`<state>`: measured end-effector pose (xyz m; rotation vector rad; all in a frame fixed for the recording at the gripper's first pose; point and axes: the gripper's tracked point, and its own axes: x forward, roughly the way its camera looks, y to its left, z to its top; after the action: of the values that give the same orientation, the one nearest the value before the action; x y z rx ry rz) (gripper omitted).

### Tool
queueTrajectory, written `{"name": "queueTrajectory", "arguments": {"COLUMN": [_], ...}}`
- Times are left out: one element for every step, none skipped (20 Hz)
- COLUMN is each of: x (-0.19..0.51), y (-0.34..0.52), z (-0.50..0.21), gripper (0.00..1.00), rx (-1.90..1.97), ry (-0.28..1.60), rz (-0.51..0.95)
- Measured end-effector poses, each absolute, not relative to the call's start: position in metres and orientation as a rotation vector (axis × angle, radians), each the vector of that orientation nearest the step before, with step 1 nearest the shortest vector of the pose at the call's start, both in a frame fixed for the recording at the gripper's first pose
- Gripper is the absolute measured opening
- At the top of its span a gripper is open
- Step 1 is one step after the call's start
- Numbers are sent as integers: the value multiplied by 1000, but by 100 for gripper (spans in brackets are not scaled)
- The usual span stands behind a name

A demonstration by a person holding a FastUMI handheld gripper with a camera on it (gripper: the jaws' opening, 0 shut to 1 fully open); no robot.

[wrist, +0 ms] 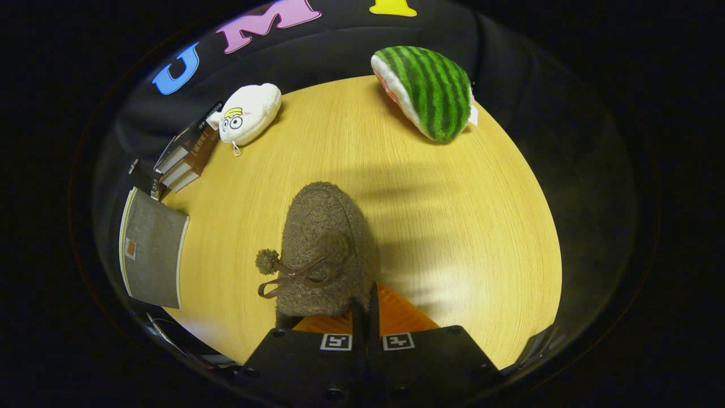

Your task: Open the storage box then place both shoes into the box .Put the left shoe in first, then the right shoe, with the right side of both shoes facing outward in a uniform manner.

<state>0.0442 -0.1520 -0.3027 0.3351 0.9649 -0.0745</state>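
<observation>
1. One fuzzy brown shoe (328, 249) is held at the gripper (365, 309), toe pointing away from the camera over the round wooden table (453, 226).
2. Gripper state: the two fingers (358, 317) stand nearly together, with only a thin gap between them. They pinch the rear edge of the shoe at its heel opening.
3. Shoe detail: a brown ribbon bow (294, 277) with two pompoms (267, 260) sits on the upper, just ahead of the fingers and slightly to their left. An orange ribbed surface (402, 317) shows directly behind the shoe, on both sides of the fingers; whether it is the shoe's lining or a separate item cannot be told.
4. Storage box (152, 255): a grey fabric-covered box with a pale rim lies at the table's left border, well apart from the shoe. Whether it is open or closed cannot be told from this angle.
5. Other items on the table:
   - Stacked books (190, 153) beyond the box, at the left border.
   - White plush toy (249, 113) with a cartoon face, just beside the books.
   - Watermelon-slice plush (427, 90) at the far side, well beyond the fingers and to their right.
</observation>
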Motion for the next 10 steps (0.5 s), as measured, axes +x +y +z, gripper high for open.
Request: {"name": "queueTrajectory", "arguments": {"x": [42,41,38,35,32,30,28,27,26,27], "y": [-144,-134,-124,-112,-100,-87,-74,-61,-47,-33], "z": [-292,-280,-267,-254,-239,-225,-209,-196,-183,-171], "gripper": [5,5,5,5,5,5,5,5,5,5], "rx": [352,377,405,435,467,496,520,537,548,553], "ry": [955,945,937,928,916,902,884,871,859,848], "rz": [-78,-78,-79,-82,-83,-83,-77,-72,-64,-51]}}
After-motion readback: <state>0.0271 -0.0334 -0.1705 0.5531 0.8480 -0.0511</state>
